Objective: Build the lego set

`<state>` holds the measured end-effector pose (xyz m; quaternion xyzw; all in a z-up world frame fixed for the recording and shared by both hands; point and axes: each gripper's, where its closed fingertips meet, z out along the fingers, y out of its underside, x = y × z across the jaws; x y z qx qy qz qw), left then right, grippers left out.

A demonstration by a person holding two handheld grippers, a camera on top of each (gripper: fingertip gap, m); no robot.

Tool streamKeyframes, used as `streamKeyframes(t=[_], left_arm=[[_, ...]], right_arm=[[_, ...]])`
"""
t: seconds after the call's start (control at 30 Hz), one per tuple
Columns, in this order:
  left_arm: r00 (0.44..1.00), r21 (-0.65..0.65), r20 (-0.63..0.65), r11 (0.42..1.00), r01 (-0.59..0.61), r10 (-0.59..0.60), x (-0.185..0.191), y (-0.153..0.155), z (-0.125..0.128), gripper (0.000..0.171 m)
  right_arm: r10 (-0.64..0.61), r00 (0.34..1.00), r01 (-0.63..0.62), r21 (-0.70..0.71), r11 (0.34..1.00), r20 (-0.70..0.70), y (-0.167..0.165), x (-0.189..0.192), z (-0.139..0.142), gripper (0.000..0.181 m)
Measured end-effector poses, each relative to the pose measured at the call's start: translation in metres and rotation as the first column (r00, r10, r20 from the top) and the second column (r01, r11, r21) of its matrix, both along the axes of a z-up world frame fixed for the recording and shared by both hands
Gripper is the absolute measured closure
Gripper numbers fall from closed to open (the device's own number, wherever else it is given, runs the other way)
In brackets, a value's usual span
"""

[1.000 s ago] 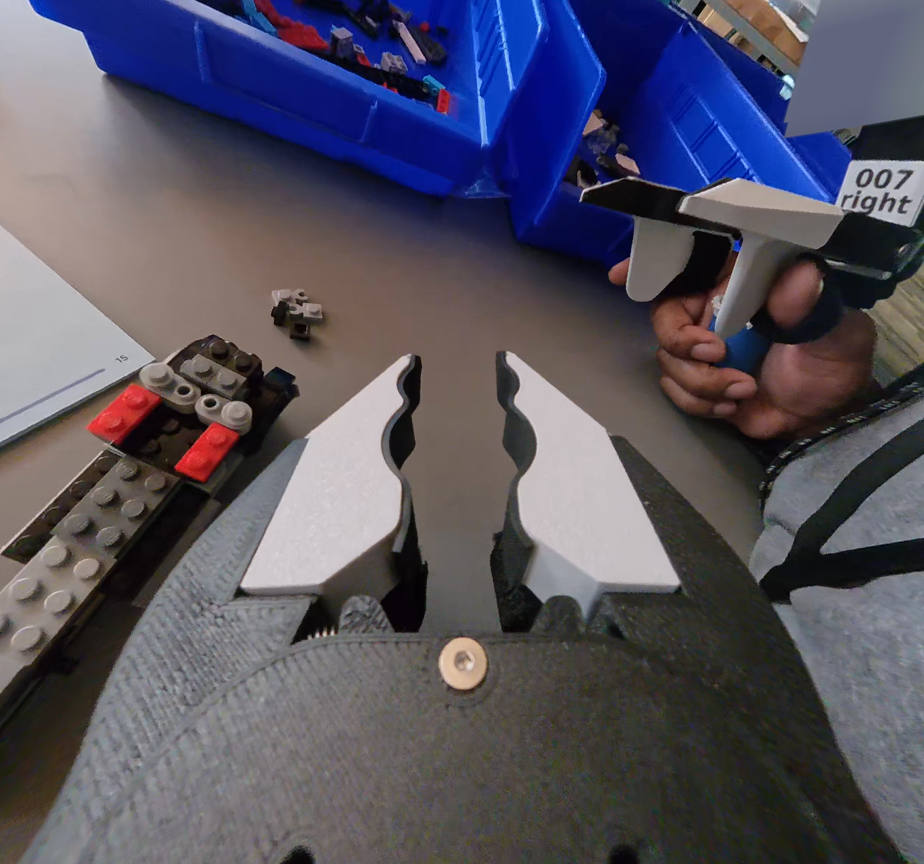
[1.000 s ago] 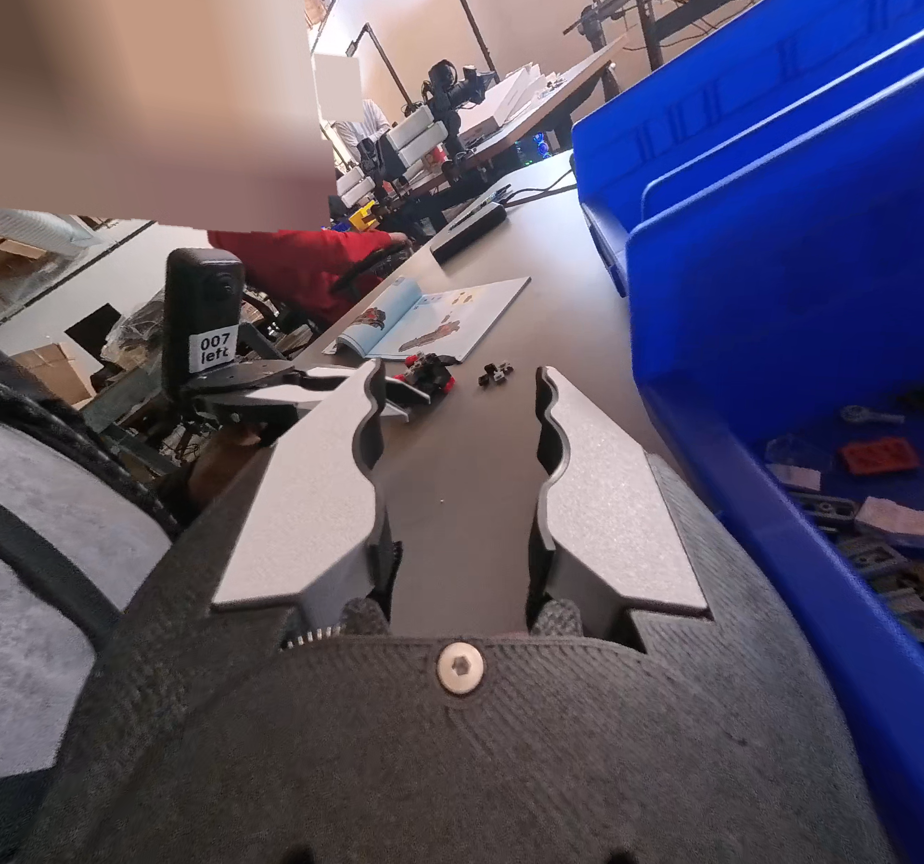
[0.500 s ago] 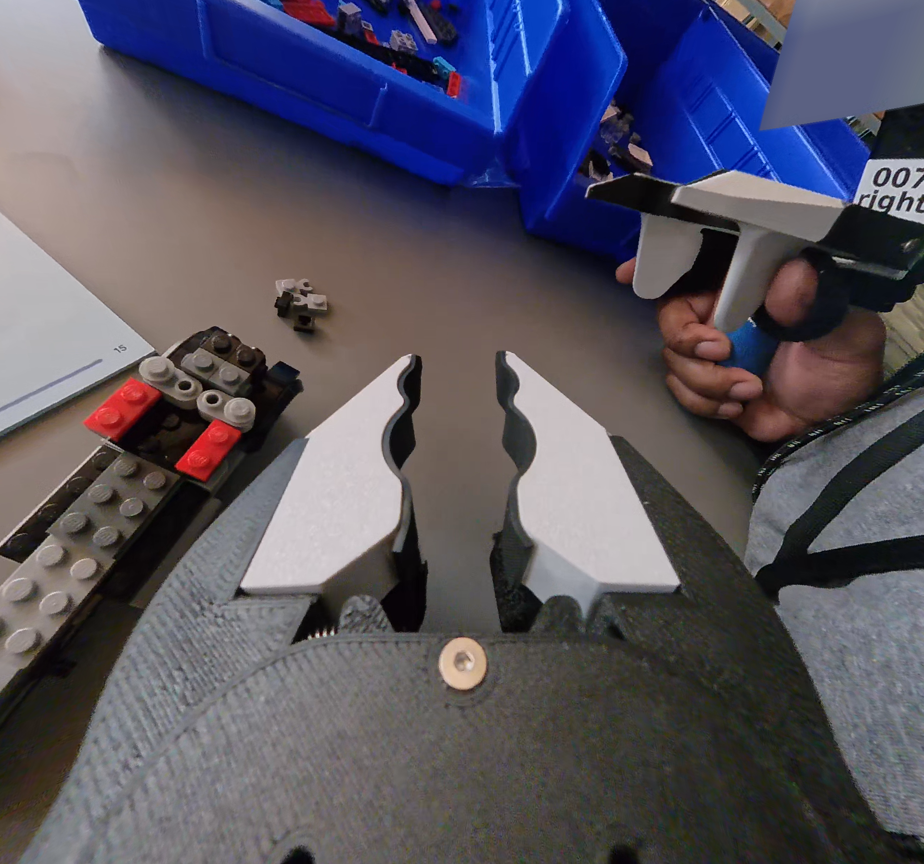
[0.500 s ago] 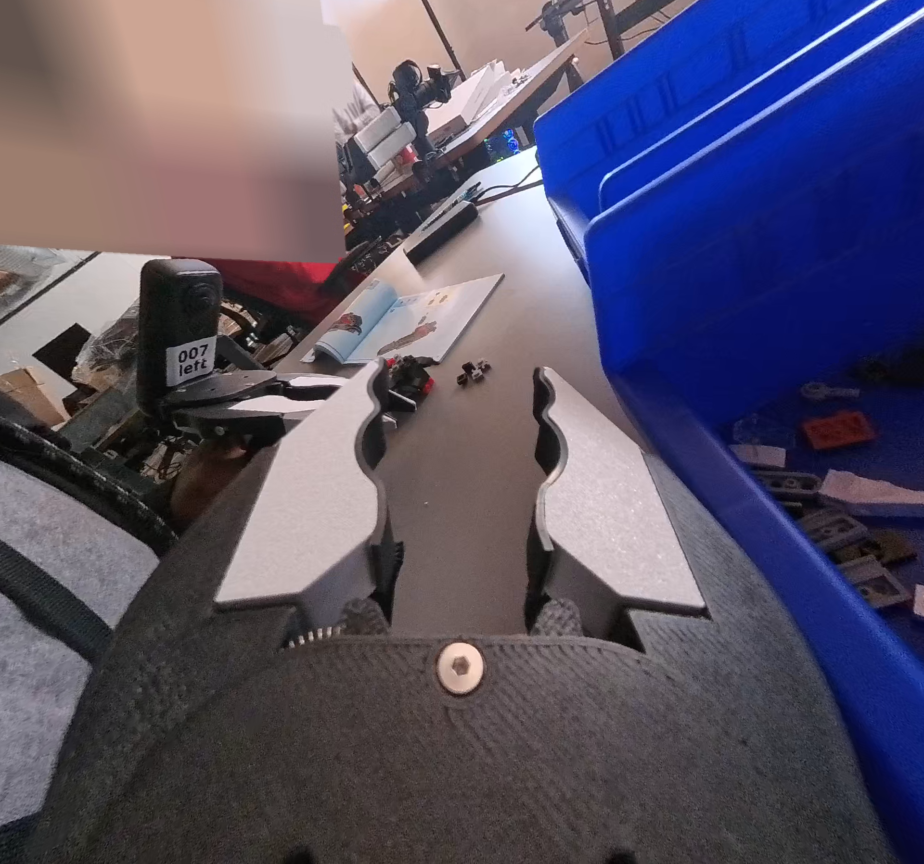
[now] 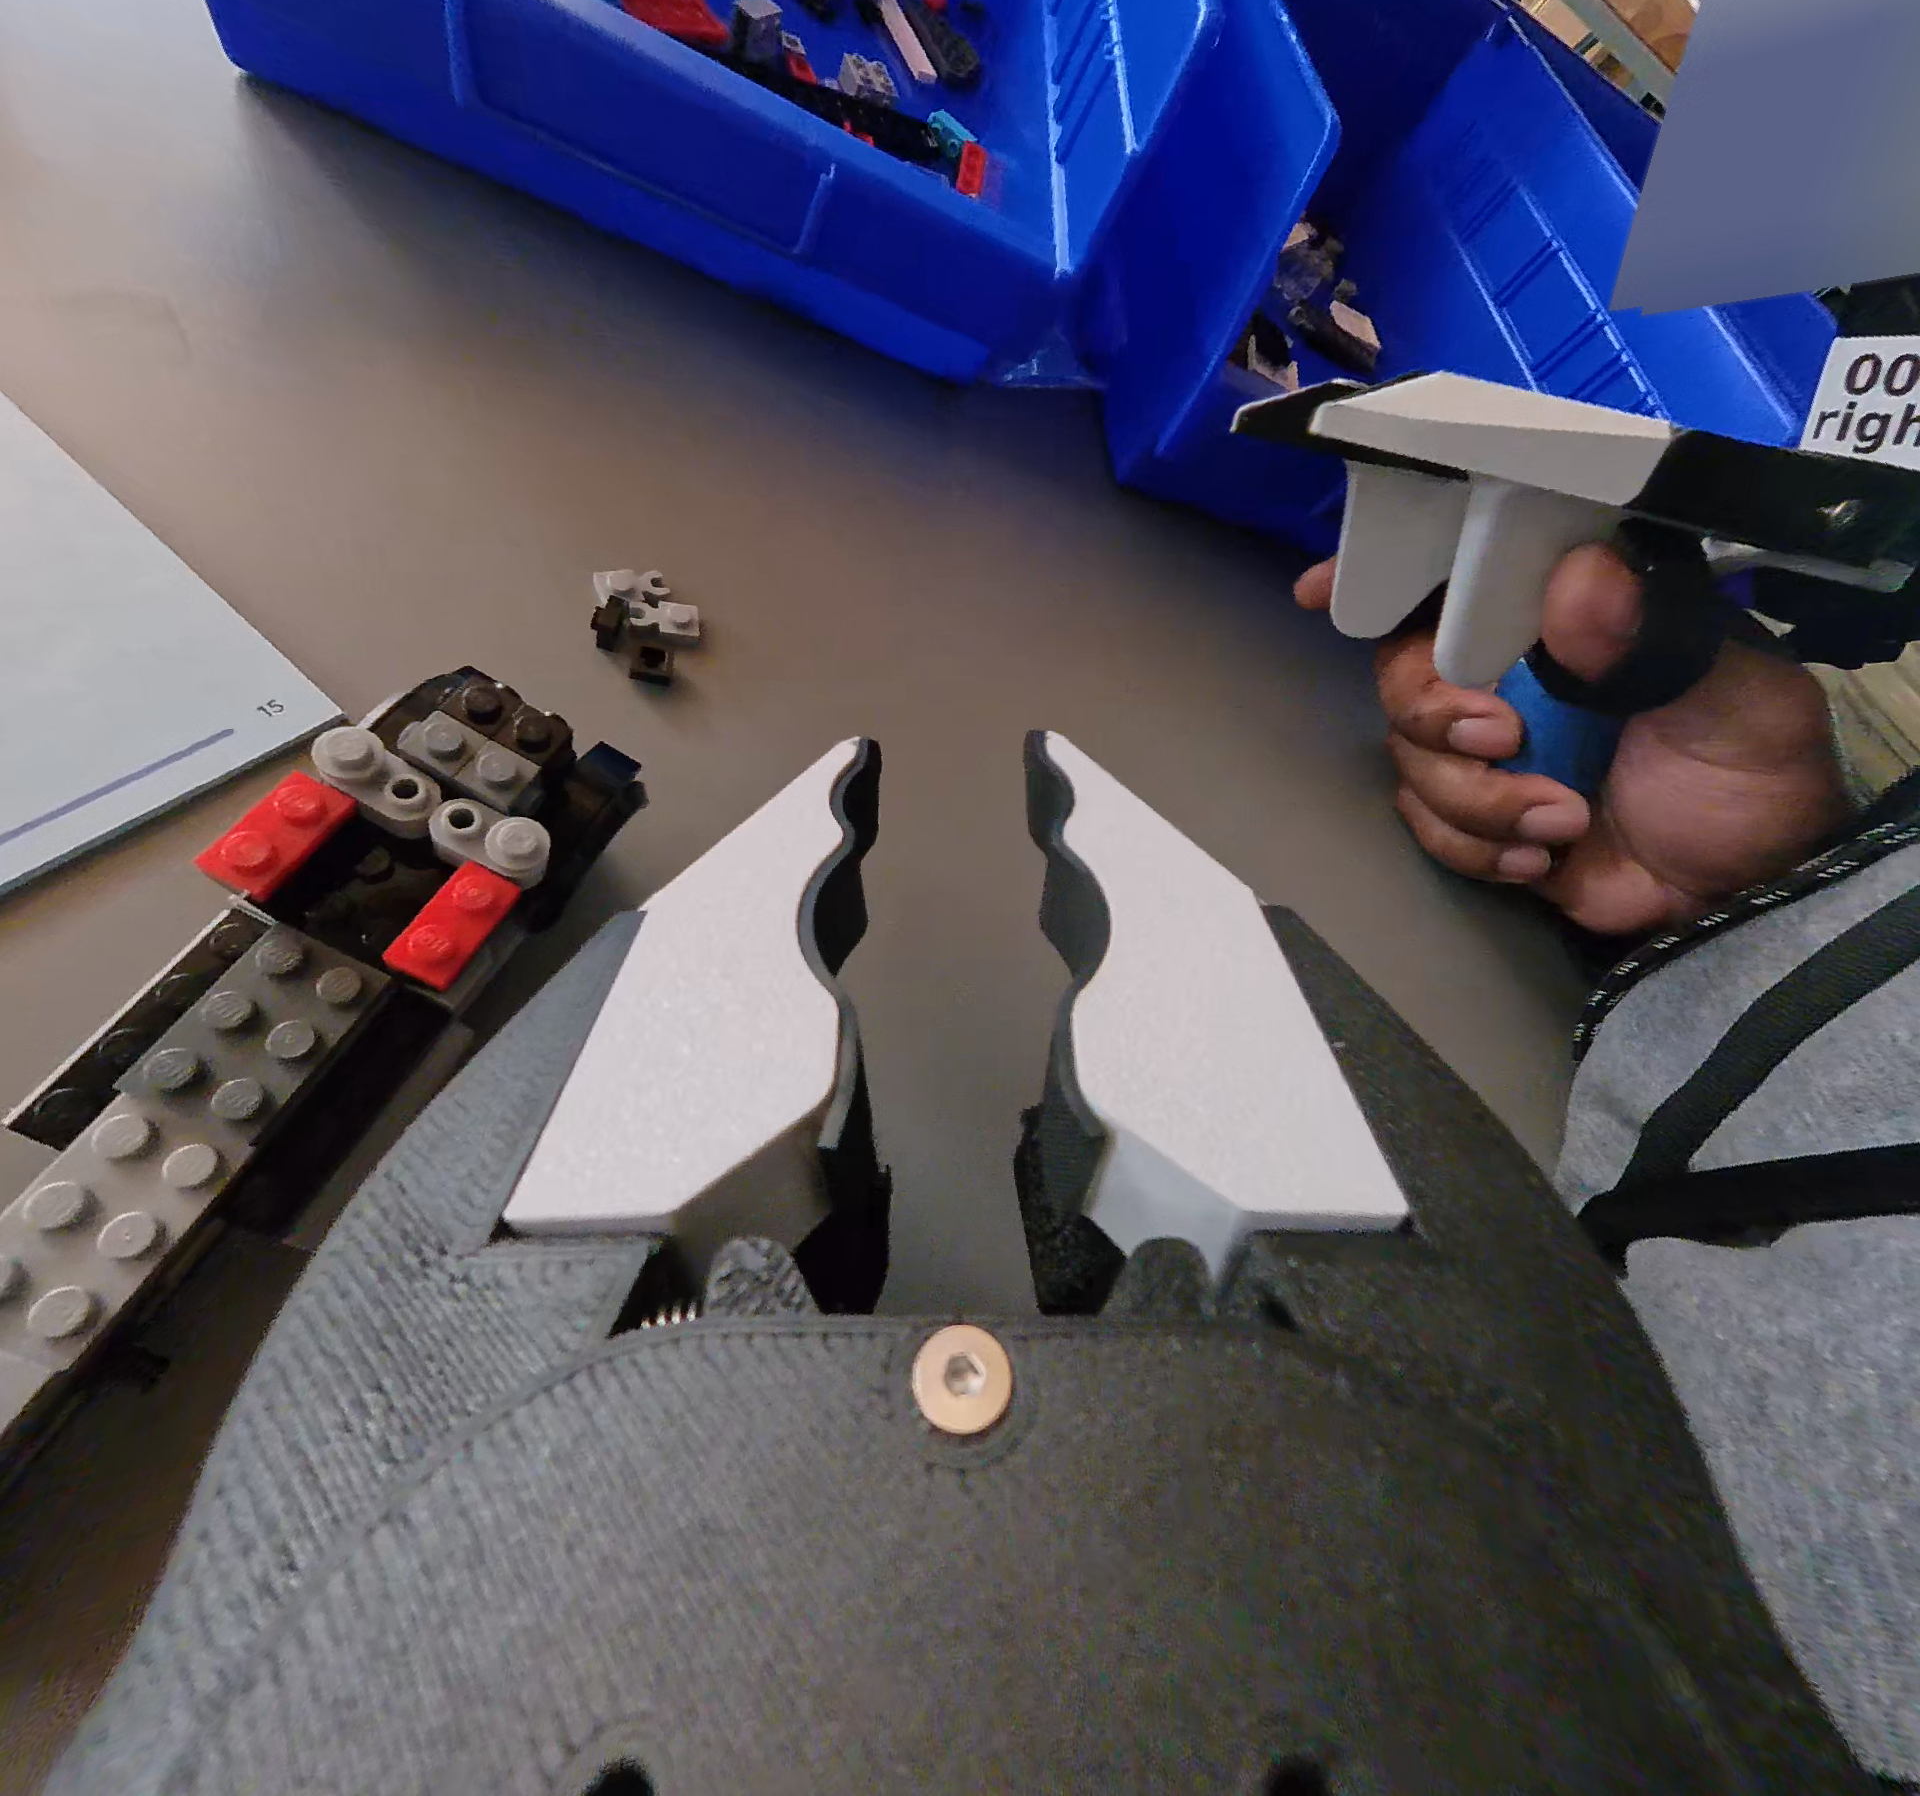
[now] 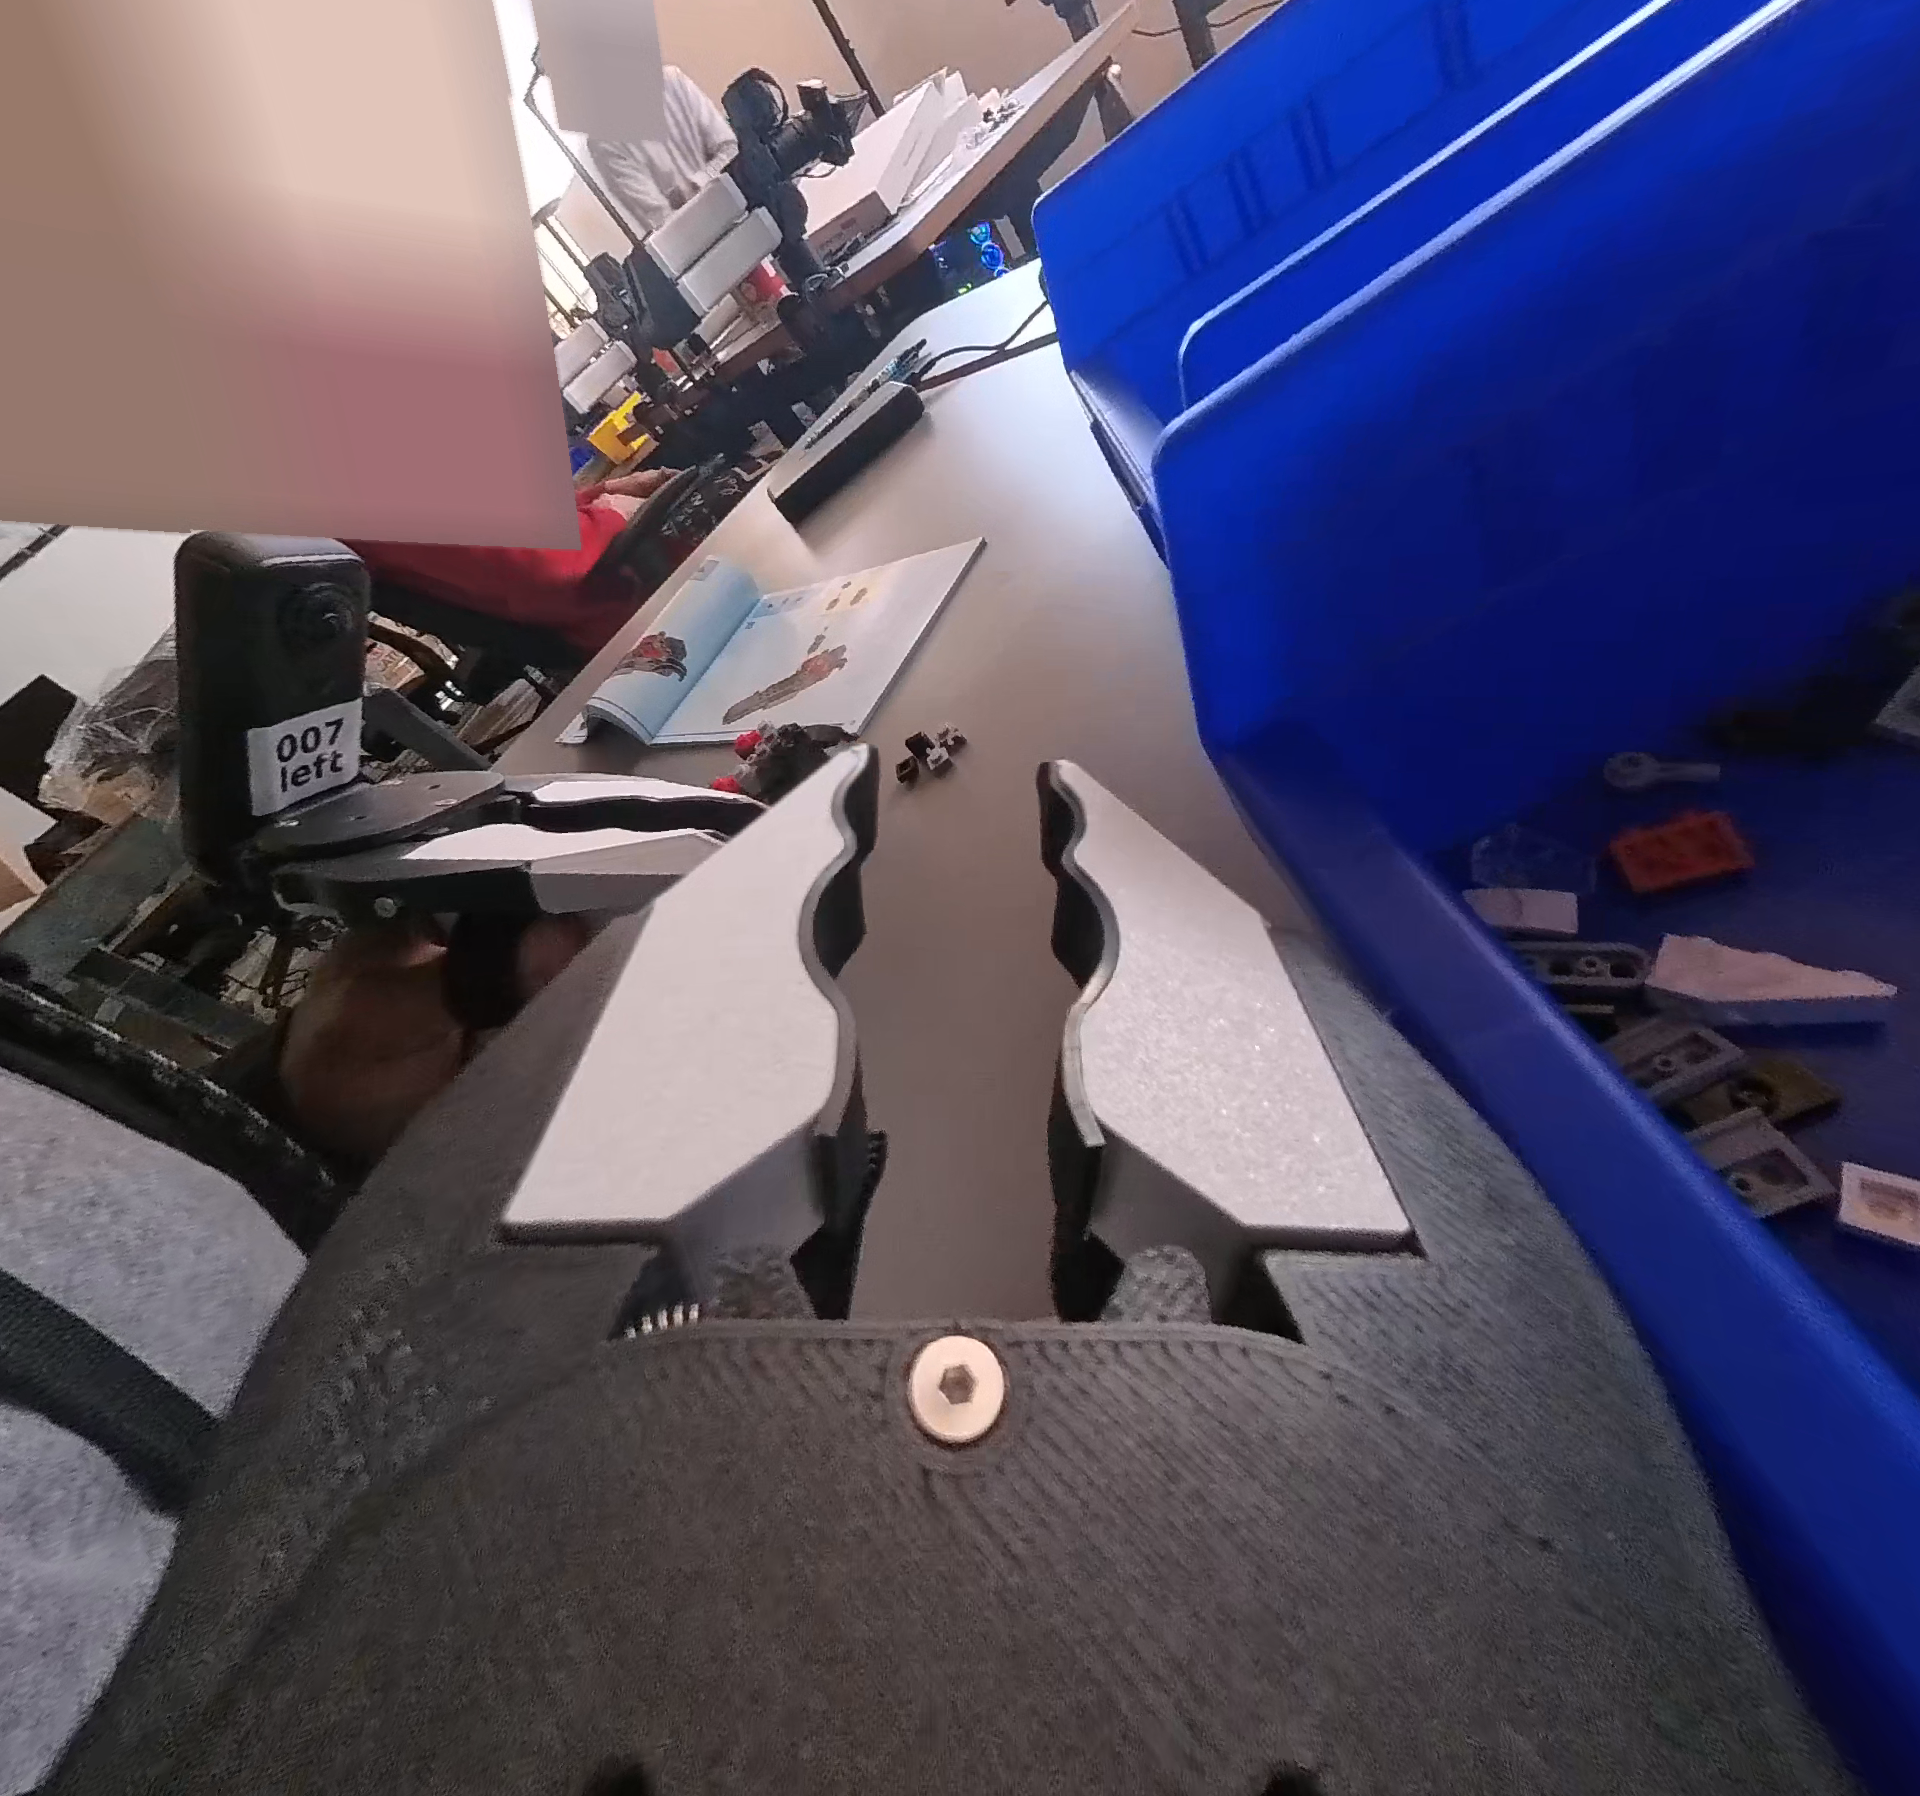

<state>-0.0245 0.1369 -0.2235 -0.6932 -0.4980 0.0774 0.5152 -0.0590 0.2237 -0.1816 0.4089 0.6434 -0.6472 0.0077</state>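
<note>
Partly built: studded model (image 5: 312, 915) beside booklet (image 5: 94, 666), loose cluster (image 5: 644, 619) unattached, left gripper (image 5: 951, 759) and right gripper (image 6: 951, 780) jaws apart, empty.

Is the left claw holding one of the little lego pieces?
No, the left claw is open with only bare table between its fingers, and the small loose pieces lie apart ahead of it.

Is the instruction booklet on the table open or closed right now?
Open. In the right wrist view the instruction booklet lies flat on the table, its printed pages spread face up.
</note>
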Motion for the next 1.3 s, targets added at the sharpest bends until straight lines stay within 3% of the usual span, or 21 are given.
streamKeyframes(t=[0.37, 1.0, 1.1, 1.2, 1.3], left_arm=[[1.000, -0.002, 0.007, 1.000, 0.001, -0.001, 0.000, 0.000, -0.001, 0.171], [1.000, 0.006, 0.016, 1.000, 0.012, -0.012, 0.001, 0.002, -0.002, 0.170], [0.998, 0.028, 0.063, 0.999, 0.020, -0.021, -0.001, 0.002, -0.003, 0.160], [0.990, 0.090, 0.110, 0.993, 0.079, -0.089, -0.017, 0.003, 0.020, 0.142], [0.985, -0.023, 0.024, 0.985, 0.169, -0.168, -0.060, -0.002, 0.069, 0.141]], right_arm=[[0.005, 1.000, -0.005, -0.001, 1.000, -0.001, -0.001, 0.001, 0.000, 0.171], [0.010, 1.000, -0.010, -0.004, 1.000, -0.006, -0.001, 0.001, 0.001, 0.181], [0.020, 1.000, -0.020, -0.006, 1.000, 0.001, -0.002, 0.001, 0.000, 0.177], [0.032, 0.999, -0.032, -0.011, 0.999, 0.006, -0.003, 0.002, 0.000, 0.172], [0.037, 0.999, -0.038, -0.028, 0.999, -0.004, -0.002, 0.004, 0.003, 0.170]])
